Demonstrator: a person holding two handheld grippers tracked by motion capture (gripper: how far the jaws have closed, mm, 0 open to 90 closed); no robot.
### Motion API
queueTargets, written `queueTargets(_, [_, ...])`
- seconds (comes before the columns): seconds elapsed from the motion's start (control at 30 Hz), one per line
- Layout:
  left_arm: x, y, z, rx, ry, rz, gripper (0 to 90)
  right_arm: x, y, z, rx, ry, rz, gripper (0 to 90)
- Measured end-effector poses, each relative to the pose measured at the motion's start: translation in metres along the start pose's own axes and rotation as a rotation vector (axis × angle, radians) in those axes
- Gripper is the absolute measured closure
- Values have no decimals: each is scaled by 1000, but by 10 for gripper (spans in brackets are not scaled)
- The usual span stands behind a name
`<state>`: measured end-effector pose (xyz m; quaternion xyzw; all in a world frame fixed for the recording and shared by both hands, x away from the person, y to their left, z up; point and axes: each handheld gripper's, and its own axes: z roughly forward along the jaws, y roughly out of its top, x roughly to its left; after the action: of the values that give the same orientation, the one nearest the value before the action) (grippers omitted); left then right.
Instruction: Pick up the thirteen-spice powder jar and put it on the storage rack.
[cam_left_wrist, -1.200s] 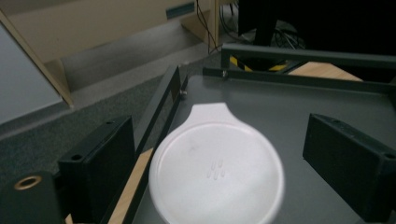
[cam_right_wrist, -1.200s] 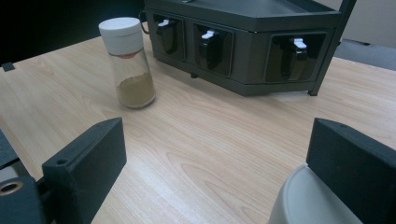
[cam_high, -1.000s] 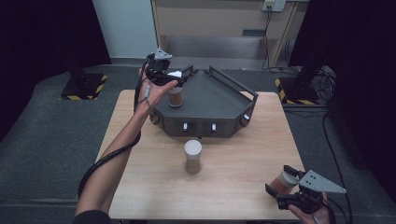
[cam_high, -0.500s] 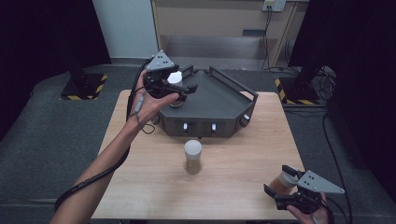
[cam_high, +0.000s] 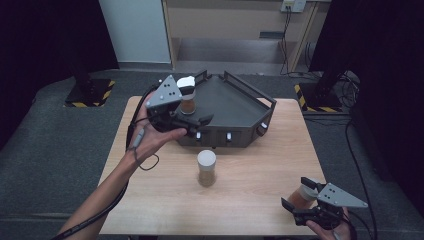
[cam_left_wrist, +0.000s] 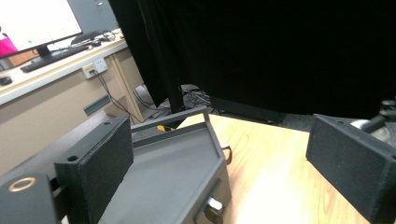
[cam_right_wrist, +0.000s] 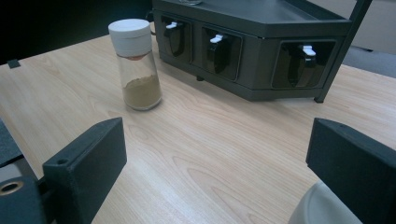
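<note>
A spice jar with a white cap stands on the left part of the dark rack's tray. My left gripper hovers just in front of that jar, over the rack's front left edge. Its jaws are open, with nothing between them in the left gripper view. A second spice jar stands on the table in front of the rack. My right gripper rests open at the table's near right corner. A third jar stands by its right jaw, its white cap showing there.
The rack has several small drawers with white handles along its front. Its raised rim borders the tray. The wooden table has bare room between the middle jar and my right gripper. A cable hangs from the left gripper.
My left gripper has drawn back from the rack's far left corner toward the near side, jaws still open. The jar on the tray has stayed put. The right gripper has not moved.
</note>
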<state>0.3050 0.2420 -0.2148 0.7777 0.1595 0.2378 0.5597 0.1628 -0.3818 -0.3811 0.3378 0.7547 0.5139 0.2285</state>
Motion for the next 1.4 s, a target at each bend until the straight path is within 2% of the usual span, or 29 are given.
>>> queueTargets(0.2, [-20, -25, -18, -6, -10, 2, 65, 0, 1, 1, 3, 2, -2, 55])
queueTargets(0.3, [-32, -35, -27, 8, 11, 21, 65, 1, 1, 1, 2, 2, -2, 55])
queueTargets(0.4, [-37, -49, -35, -3, 9, 2, 66, 1, 1, 2, 5, 4, -3, 55])
queueTargets(0.47, [-42, -56, -40, -4, 25, -1, 66, 1, 1, 3, 6, 4, -3, 55])
queueTargets(0.67, [-48, -81, -49, 3, 45, -41, 67, 1, 1, 3, 8, 6, -4, 55])
queueTargets(0.87, [-53, -100, -54, 24, 70, -61, 66, 1, 2, 3, 10, 5, -4, 56])
queueTargets(1.4, [-56, -153, -78, 9, 139, -169, 66, 2, 2, 4, 14, 3, -7, 56])
